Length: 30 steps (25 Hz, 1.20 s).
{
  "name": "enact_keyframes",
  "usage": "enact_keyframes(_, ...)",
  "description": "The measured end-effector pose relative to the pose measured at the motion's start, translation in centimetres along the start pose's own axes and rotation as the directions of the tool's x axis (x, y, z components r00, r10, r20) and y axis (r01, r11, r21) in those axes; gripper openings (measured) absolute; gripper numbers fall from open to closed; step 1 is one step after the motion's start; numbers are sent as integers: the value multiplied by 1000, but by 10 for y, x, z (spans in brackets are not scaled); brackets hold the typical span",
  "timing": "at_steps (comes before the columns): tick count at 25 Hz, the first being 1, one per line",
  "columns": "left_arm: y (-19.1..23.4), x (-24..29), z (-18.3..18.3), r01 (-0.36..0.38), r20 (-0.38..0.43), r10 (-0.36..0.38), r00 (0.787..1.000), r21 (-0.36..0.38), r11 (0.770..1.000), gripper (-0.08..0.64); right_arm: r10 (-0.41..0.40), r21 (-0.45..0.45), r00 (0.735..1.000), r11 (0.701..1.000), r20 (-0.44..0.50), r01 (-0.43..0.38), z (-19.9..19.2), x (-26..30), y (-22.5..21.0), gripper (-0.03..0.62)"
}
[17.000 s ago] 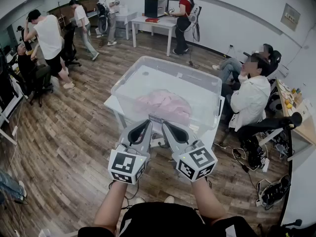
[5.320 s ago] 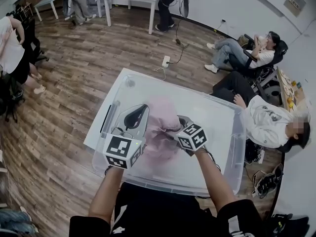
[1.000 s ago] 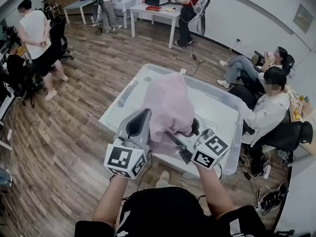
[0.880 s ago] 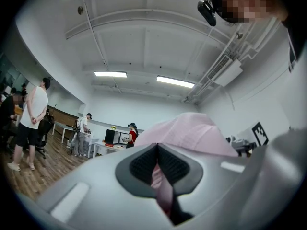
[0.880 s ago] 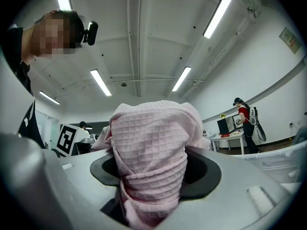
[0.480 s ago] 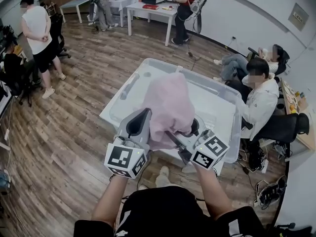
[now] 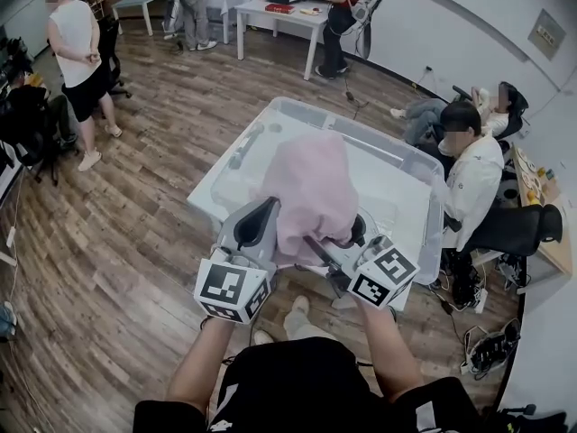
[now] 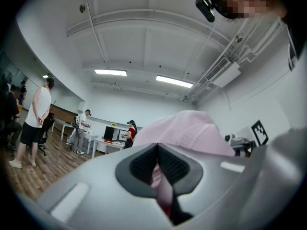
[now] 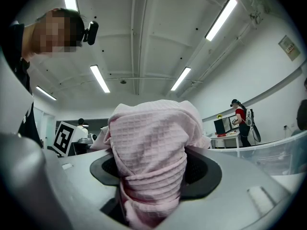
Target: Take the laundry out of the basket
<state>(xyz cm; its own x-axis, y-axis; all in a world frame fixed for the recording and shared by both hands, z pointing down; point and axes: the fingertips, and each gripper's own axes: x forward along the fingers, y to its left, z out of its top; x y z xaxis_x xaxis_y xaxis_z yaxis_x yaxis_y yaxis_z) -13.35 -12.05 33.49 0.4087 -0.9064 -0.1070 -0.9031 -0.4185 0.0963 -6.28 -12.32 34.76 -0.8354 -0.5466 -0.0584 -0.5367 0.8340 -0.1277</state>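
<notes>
A wood-plank floor (image 7: 135, 224) spreads all round the white counter (image 7: 204, 197), and on that counter stands the clear plastic tub (image 7: 397, 156), the rectangular basket of the task. A pink waffle-weave cloth (image 7: 311, 188) hangs bunched in the air over the tub's near half, held up above its rim by both tools. The left tongs (image 8: 157, 152), at the tub's near left corner, are pressed together on a thin fold of the cloth, while the right tongs (image 9: 153, 171), just beside them toward the tub's near right, are clamped round a thick gathered roll of it.
</notes>
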Motion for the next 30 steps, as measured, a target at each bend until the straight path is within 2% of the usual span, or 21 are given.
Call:
enact_keyframes(10,-11,-13,-1,23,-1,-23,1000,-15,1000,5,-45,1,999,999,13,45,-1,-14,11,314)
enact_keyframes(22,-11,-28,0,-21,4,21,1000,-10,1000,5,-7,-9,1000,1000,11,7,-1,-14,23,314)
enact_keyframes(30,-33,-32,1,-44,21,44,999,-12,999,5,22,5,999,1000,26,-22,2,-35,23,314)
